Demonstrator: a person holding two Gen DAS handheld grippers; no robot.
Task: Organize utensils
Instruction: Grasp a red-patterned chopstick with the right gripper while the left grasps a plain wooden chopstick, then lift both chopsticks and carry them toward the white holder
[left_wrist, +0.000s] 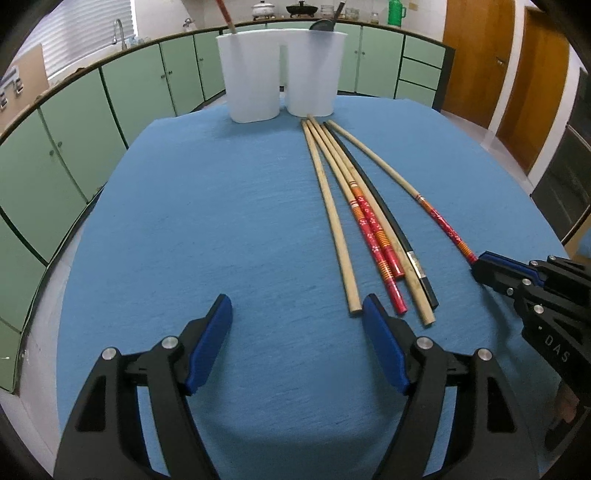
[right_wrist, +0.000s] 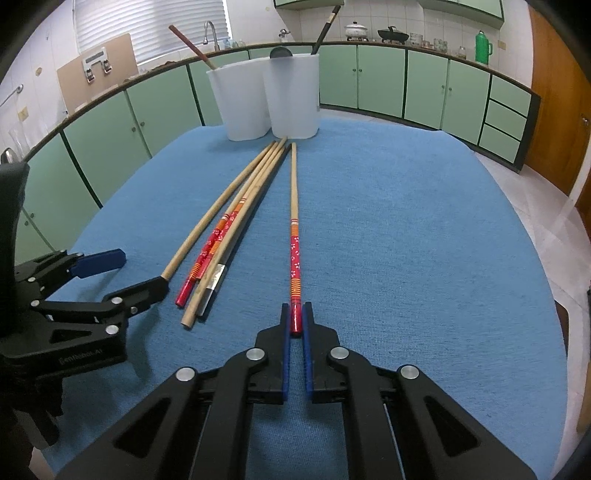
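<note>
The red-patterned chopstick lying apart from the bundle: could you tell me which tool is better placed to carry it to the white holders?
Right. The right tool is shut on the lone chopstick; the left tool is open beside the bundle.

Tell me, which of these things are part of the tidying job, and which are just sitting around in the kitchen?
Part of the job:
- lone red-patterned chopstick, pinched by the right gripper
- bundle of chopsticks on the blue cloth
- white holder
- left gripper, open

Just sitting around:
- green flask
- pots
- tap
</note>
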